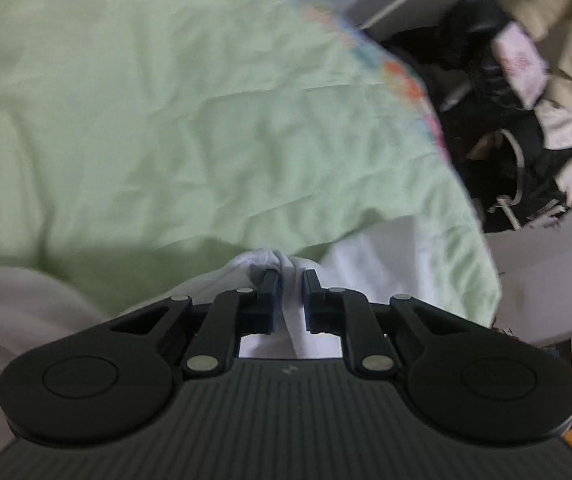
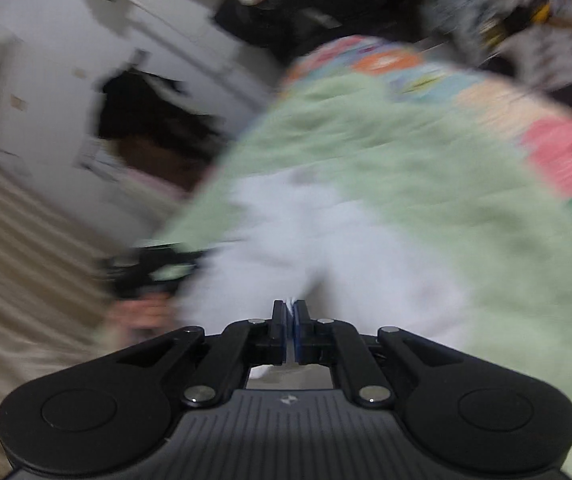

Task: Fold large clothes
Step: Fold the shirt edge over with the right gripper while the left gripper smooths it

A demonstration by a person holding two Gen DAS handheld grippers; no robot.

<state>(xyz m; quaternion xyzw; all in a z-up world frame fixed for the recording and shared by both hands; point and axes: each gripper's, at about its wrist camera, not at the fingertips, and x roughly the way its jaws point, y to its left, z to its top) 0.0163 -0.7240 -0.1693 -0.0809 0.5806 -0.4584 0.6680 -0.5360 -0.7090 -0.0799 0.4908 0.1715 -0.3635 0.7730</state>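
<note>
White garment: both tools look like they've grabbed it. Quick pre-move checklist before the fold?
1. Left tool pinching the white cloth garment: ok, a bunched fold sits between its pads.
2. Right tool shut on the same white garment: ok, a thin edge shows between closed pads.
3. Cloth layers in each pinch: cannot tell.
4. Pale green bedsheet caught in either pinch: ok in the left view, only white cloth there; right view too blurred, cannot tell.
5. Garment lying flat for a fold: not ok, it is bunched at the left tool.
6. Picture sharp enough: not ok, right wrist view is smeared.
</note>
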